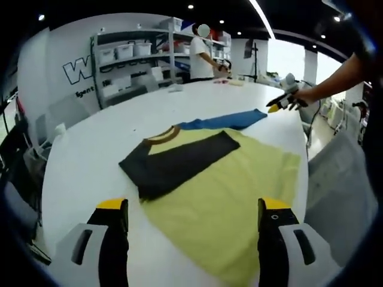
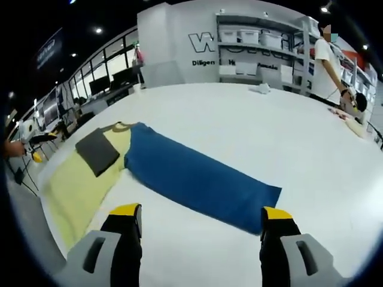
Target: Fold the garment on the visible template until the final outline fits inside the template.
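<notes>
- Both grippers, left [image 1: 192,212] and right [image 2: 201,216], hang spread and empty.
- Ahead of right, blue sleeve [image 2: 200,179] lies outstretched; grabbing 1 layer risks dragging the yellow garment [image 1: 227,203] askew.

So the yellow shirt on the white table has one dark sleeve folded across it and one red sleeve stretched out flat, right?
Not quite: the stretched-out sleeve is blue, not red, as the right gripper view shows. The rest holds: the yellow shirt lies on the white table with its dark sleeve folded across it.

Matt cloth garment [image 1: 227,179] on smooth white table [image 1: 96,149].
</notes>
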Tool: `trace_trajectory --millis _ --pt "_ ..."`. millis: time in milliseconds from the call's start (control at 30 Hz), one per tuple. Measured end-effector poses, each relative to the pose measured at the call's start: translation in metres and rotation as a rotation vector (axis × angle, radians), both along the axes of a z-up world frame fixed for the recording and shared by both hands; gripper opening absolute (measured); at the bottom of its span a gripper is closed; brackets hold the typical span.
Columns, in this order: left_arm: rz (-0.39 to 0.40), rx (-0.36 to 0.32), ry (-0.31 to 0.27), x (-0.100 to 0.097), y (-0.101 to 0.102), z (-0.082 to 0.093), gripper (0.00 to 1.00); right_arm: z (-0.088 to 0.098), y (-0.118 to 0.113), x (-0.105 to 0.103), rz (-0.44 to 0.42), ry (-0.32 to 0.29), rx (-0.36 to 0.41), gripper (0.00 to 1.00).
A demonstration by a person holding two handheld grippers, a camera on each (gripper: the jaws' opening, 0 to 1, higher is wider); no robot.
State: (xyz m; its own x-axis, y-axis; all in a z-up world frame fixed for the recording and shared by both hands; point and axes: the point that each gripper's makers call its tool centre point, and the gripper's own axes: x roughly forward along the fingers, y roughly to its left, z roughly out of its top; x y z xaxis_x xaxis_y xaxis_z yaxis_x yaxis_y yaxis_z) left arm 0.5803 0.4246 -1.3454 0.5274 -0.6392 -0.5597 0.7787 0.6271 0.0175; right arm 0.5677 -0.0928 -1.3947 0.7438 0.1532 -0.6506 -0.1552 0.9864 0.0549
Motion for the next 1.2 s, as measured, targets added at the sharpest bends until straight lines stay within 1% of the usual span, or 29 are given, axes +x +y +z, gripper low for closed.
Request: trace_trajectory --millis 100,267,467,600,667,767,933,967,1033,1067,1200 --pt "0.002 0.003 0.001 -0.004 0.001 -0.001 0.89 -0.005 -0.009 0.001 -0.019 0.012 -0.006 0.79" --pt "-0.005 0.025 -0.007 -0.008 0.005 -0.002 0.89 -0.009 -0.021 0.001 -0.070 0.014 0.018 0.78" --pt "0.006 0.018 -0.012 -0.010 0.008 0.000 0.89 -0.016 -0.028 -0.004 -0.082 0.045 -0.002 0.75" --pt "0.019 0.011 -0.010 -0.011 0.011 0.001 0.89 -0.021 -0.035 -0.005 -0.106 0.063 0.005 0.73" --pt "0.026 0.007 -0.005 -0.013 0.012 0.001 0.89 -0.024 -0.038 -0.004 -0.116 0.066 0.011 0.70" --pt "0.034 -0.002 -0.001 -0.016 0.013 0.001 0.90 -0.030 -0.041 -0.006 -0.125 0.098 -0.009 0.65" --pt "0.037 0.003 0.012 -0.021 0.018 -0.002 0.90 -0.030 -0.040 -0.001 -0.132 0.084 0.004 0.62" --pt "0.040 0.007 0.014 -0.022 0.019 -0.002 0.90 -0.032 -0.039 0.000 -0.133 0.088 0.007 0.60" --pt "0.047 0.005 0.014 -0.022 0.021 -0.002 0.90 -0.034 -0.041 0.001 -0.130 0.098 -0.007 0.55" --pt "0.050 0.005 0.014 -0.022 0.021 -0.002 0.90 -0.035 -0.041 0.001 -0.130 0.099 -0.010 0.51" --pt "0.058 0.009 0.008 -0.023 0.024 0.002 0.89 -0.036 -0.049 0.005 -0.175 0.090 -0.012 0.43"
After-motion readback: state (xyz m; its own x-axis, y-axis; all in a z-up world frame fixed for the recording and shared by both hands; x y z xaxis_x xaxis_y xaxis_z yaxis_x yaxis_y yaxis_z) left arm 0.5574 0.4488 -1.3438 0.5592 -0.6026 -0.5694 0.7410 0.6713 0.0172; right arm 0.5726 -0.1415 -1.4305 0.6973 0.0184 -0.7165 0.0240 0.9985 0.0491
